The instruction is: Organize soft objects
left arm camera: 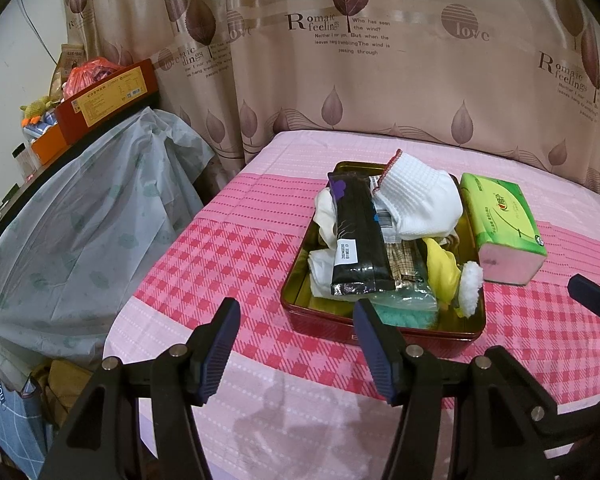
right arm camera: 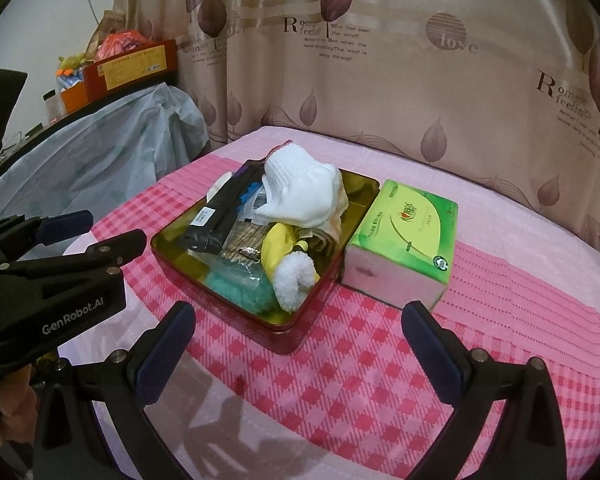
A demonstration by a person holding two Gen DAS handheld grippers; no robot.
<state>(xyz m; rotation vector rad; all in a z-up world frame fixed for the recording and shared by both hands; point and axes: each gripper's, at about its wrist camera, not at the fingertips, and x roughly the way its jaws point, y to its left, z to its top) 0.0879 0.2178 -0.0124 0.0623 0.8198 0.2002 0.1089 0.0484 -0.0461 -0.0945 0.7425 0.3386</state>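
Note:
A red tin with a gold inside point(left arm camera: 300, 300) point(right arm camera: 172, 256) sits on the pink checked cloth, heaped with soft things: a white waffle cloth point(left arm camera: 416, 200) point(right arm camera: 300, 188), a black packet point(left arm camera: 356, 232) point(right arm camera: 216, 216), a yellow glove with a white fluffy cuff point(left arm camera: 460, 280) point(right arm camera: 292, 276) and a teal sponge point(left arm camera: 408, 314) point(right arm camera: 240, 292). A green tissue pack point(left arm camera: 504, 224) point(right arm camera: 408, 240) lies right of the tin, touching it. My left gripper point(left arm camera: 296, 316) is open just short of the tin's near edge. My right gripper point(right arm camera: 300, 328) is open before the tin's near corner, holding nothing.
A table under a grey plastic sheet point(left arm camera: 100, 216) stands left of the bed, with a red box point(left arm camera: 108, 96) and clutter on top. A leaf-print curtain point(left arm camera: 340, 60) hangs behind. A blue bag point(left arm camera: 12, 420) sits on the floor at the lower left.

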